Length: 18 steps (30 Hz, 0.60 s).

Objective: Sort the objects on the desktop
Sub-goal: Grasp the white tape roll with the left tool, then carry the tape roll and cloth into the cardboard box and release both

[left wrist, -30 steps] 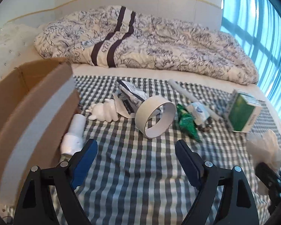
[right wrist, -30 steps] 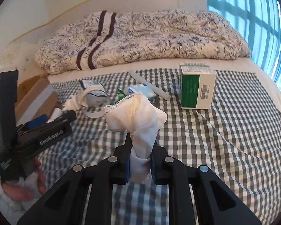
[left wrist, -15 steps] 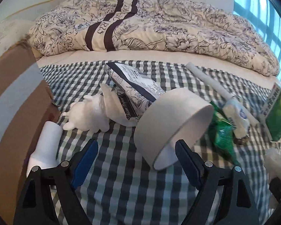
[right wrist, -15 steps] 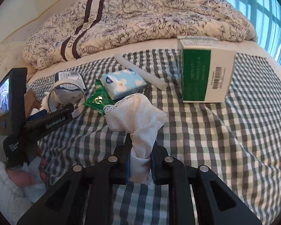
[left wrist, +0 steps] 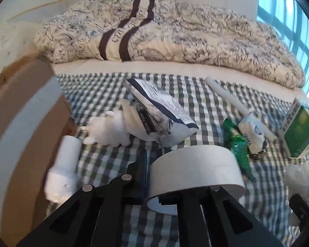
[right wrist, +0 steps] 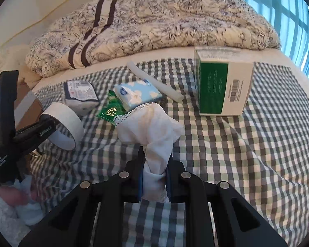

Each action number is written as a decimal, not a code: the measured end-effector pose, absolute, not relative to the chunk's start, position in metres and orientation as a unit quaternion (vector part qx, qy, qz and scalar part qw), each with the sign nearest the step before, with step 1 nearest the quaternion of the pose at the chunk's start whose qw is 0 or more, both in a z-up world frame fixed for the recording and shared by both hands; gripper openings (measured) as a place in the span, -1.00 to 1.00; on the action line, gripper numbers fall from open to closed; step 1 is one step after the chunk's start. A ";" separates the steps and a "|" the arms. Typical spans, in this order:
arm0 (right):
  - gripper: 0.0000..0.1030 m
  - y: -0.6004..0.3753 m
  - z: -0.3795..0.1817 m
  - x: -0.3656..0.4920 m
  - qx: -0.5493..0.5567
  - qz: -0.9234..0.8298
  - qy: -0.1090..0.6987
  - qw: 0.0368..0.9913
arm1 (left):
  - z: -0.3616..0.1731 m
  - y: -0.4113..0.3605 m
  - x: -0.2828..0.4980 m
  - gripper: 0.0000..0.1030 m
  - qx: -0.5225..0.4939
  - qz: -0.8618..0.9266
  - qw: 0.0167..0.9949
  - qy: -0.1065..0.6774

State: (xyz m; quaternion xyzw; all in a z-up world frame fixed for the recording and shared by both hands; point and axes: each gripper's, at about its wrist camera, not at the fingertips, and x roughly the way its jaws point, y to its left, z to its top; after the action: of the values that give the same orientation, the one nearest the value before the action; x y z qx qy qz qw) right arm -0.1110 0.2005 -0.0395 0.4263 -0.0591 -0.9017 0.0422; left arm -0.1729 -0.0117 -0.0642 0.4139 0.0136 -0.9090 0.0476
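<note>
Pinching tape roll [left wrist: 195, 168], left claw [left wrist: 152, 187].

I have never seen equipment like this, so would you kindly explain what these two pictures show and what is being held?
No robot is here: a person holds a pair of hand-operated tongs in each hand, each with a wide-angle camera looking along its fingers. One picture comes from the left tongs, the other from the right tongs.

The left tongs are shut on the wall of a white tape roll. The right tongs are shut on a bunched white cloth.

On the checked cloth over a bed lie a green and white box, a tissue pack, a green sachet, a white stick, a printed pouch, a white figurine and a white bottle. A cardboard box stands at the left.
</note>
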 end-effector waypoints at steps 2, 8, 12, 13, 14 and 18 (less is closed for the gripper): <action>-0.70 0.198 -0.030 -0.104 0.419 -0.905 -0.057 0.045 | -0.053 -0.015 -0.163 -0.84 0.406 -0.913 0.047 0.016; -0.70 0.188 0.001 -0.075 0.392 -0.917 -0.050 0.054 | -0.013 -0.019 -0.124 -0.84 0.376 -0.926 0.039 0.020; -0.70 0.177 0.021 -0.052 0.376 -0.924 -0.044 0.061 | 0.011 -0.023 -0.099 -0.84 0.358 -0.933 0.037 0.021; -0.70 0.174 0.025 -0.047 0.372 -0.925 -0.042 0.063 | 0.016 -0.024 -0.093 -0.84 0.355 -0.934 0.035 0.022; -0.70 0.172 0.029 -0.041 0.368 -0.927 -0.041 0.065 | 0.021 -0.027 -0.087 -0.84 0.351 -0.935 0.035 0.024; -0.70 0.158 0.043 -0.024 0.357 -0.930 -0.040 0.073 | 0.031 -0.038 -0.066 -0.84 0.346 -0.937 0.031 0.029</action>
State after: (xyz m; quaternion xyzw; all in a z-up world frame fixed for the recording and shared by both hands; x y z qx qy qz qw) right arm -0.0236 0.1584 0.0431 0.3571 -0.0400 -0.9303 0.0733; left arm -0.0663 -0.0378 0.0314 0.3464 0.0293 -0.9371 0.0310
